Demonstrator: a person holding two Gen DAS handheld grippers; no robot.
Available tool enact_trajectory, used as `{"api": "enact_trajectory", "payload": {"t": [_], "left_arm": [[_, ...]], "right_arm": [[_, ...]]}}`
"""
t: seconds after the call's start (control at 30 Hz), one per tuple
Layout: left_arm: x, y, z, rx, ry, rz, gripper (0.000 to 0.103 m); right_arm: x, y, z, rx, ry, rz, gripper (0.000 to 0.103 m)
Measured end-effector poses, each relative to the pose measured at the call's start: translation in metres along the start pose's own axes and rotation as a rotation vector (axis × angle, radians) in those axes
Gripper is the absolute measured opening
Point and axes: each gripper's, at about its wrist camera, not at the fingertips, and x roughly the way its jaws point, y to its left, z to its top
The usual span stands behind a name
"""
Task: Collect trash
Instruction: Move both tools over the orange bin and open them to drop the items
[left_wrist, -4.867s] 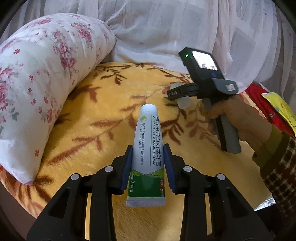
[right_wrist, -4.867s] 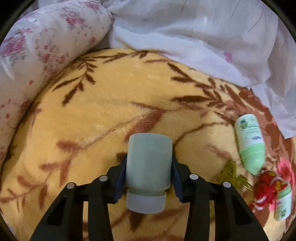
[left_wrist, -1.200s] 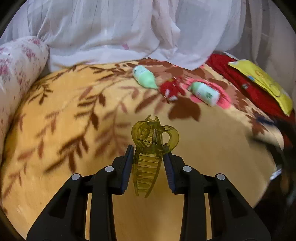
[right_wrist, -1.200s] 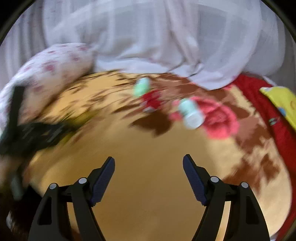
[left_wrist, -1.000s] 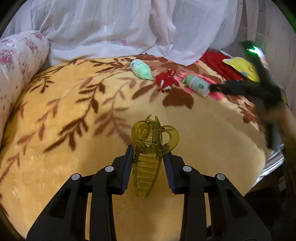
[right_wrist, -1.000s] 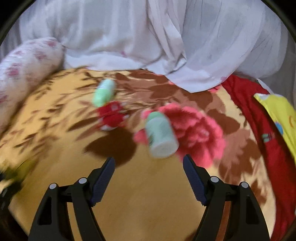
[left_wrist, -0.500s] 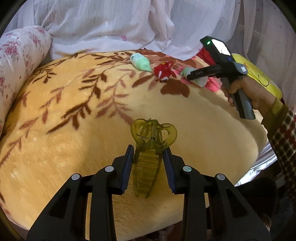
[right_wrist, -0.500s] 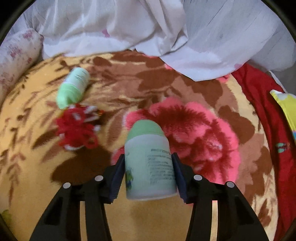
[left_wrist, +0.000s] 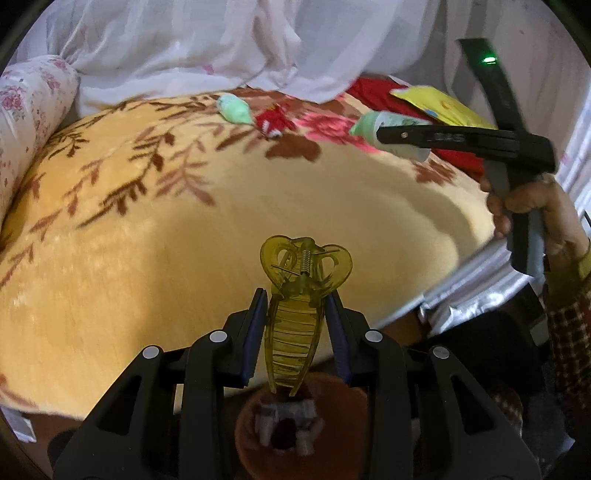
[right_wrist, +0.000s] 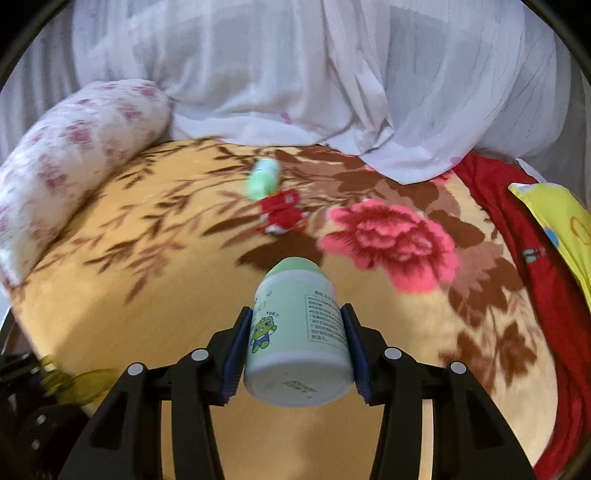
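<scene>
Presently, in the left wrist view, a yellow hair claw (left_wrist: 301, 314) is clamped in the left hand-held gripper (left_wrist: 300, 330) above a brown bin (left_wrist: 273, 435) already holding scraps. In the right wrist view, a green-capped bottle (right_wrist: 297, 332) is gripped in the right hand-held gripper (right_wrist: 298, 345), lifted off the bed (right_wrist: 155, 295); a green tube (right_wrist: 263, 179) and a red item (right_wrist: 281, 216) are left uncollected.

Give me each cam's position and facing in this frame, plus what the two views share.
Left wrist: on the left gripper, angled down over the blanket edge, clamped on a yellow hair clip; the person's right hand shows.
Right wrist: on the right gripper, angled down across the bed, clamped on a green bottle; no hand visible.
Shared: that bottle, a second green bottle, a red toy.
</scene>
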Motion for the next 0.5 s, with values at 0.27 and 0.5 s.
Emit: {"api": "enact_trajectory", "payload": {"t": [0.27, 0.5], "left_arm": [[-0.015, -0.01, -0.059, 0.027, 0.146, -0.061, 0.032], [-0.008, -0.002, -0.104, 0.01, 0.282, -0.067, 0.032]], "right_arm": [[-0.06, 0.062, -0.088, -0.09, 0.06, 0.158, 0.048], [-0.046, 0.1, -0.152, -0.115, 0.221, 0.236, 0.048]]}}
